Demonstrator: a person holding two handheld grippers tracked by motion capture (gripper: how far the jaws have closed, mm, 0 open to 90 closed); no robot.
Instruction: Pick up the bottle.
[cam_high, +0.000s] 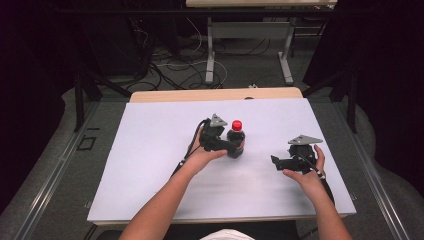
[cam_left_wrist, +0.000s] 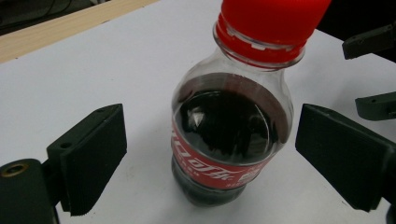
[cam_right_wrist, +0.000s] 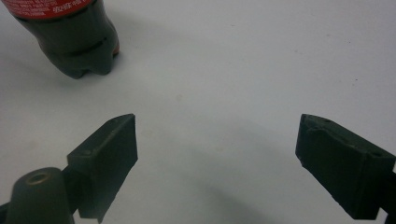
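While the cola bottle (cam_high: 236, 138) stands upright on the white surface (cam_high: 150, 165), a little above the middle of the high view, the left gripper (cam_high: 237, 148) reaches around it from the left of the frame, the person's left hand (cam_high: 202, 155) wrapped about its body. Seen along that gripper's own camera, the bottle (cam_left_wrist: 231, 135) fills the centre of the frame, its red cap (cam_left_wrist: 275, 21) at the top edge and its red label band across the lower half, with dark drink up to the shoulder. One black pad sits at the lower left of that frame and the other at the right edge; both stand apart from the bottle's wall, with white surface showing in each gap, so the jaws are spread around the bottle without pressing on it. At the right of the high view, the right gripper (cam_high: 274, 161) rests low over the surface in the right hand (cam_high: 307, 175), well apart from the bottle and pointing toward the left of the frame. In its own camera the two jaws stand wide with bare surface between them, and the bottle's base (cam_right_wrist: 77, 44) sits in the upper left corner.
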